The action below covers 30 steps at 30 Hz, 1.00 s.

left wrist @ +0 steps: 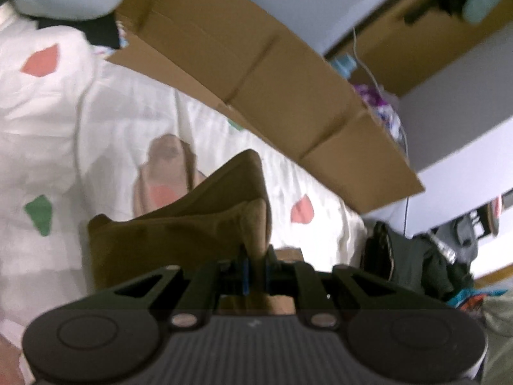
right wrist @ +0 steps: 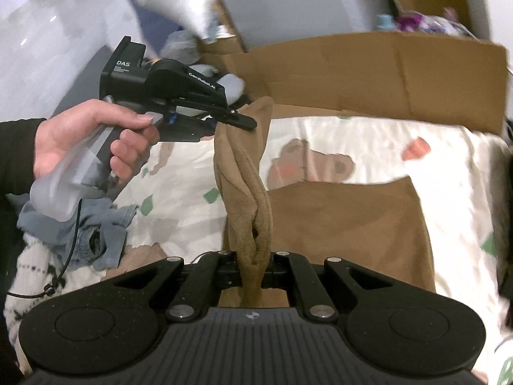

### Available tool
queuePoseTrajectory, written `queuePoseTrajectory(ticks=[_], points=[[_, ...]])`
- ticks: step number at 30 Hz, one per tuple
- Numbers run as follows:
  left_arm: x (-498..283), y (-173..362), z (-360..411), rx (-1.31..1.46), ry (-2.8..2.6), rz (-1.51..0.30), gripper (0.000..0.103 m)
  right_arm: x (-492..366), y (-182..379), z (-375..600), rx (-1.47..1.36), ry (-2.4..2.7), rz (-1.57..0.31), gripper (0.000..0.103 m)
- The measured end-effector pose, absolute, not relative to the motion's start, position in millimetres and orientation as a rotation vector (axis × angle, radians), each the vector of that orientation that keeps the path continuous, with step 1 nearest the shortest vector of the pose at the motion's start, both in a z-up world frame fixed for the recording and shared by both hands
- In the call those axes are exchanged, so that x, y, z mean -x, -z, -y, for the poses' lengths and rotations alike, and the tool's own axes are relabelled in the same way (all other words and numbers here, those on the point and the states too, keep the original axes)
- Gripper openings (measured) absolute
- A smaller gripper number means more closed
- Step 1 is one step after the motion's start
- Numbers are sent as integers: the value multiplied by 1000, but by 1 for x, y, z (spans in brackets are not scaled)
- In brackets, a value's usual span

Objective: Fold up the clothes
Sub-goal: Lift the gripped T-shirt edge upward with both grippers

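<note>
While both the left gripper [right wrist: 247,123] and right gripper [right wrist: 253,276] clamp the brown garment [right wrist: 349,224], its gathered edge runs taut between them above the bedsheet [right wrist: 368,147].

Cloth [right wrist: 346,224] lies on bedsheet [right wrist: 368,147], one edge lifted between left gripper [right wrist: 247,122] far and right gripper [right wrist: 253,272] near. Box [right wrist: 384,70] behind bed. Jeans [right wrist: 96,234] near left.

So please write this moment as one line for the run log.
left tool: shut on brown garment | right tool: shut on brown garment | garment lifted above bedsheet
</note>
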<state>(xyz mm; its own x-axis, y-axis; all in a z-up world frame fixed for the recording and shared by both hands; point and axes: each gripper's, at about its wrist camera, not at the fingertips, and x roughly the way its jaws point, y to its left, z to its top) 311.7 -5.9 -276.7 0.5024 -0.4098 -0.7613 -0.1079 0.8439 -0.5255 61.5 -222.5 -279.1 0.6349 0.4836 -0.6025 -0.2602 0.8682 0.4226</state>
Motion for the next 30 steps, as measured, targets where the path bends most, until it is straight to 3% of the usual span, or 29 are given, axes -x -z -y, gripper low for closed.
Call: queuePoseTrajectory(ticks=[14,30], points=[[-338,337,98,430,252,-1113,9,-47,339,277,-451,-276,-849,2],[-336,359,159,363,297,-1140,9,-22,382,307,-595,-155,-918,2]])
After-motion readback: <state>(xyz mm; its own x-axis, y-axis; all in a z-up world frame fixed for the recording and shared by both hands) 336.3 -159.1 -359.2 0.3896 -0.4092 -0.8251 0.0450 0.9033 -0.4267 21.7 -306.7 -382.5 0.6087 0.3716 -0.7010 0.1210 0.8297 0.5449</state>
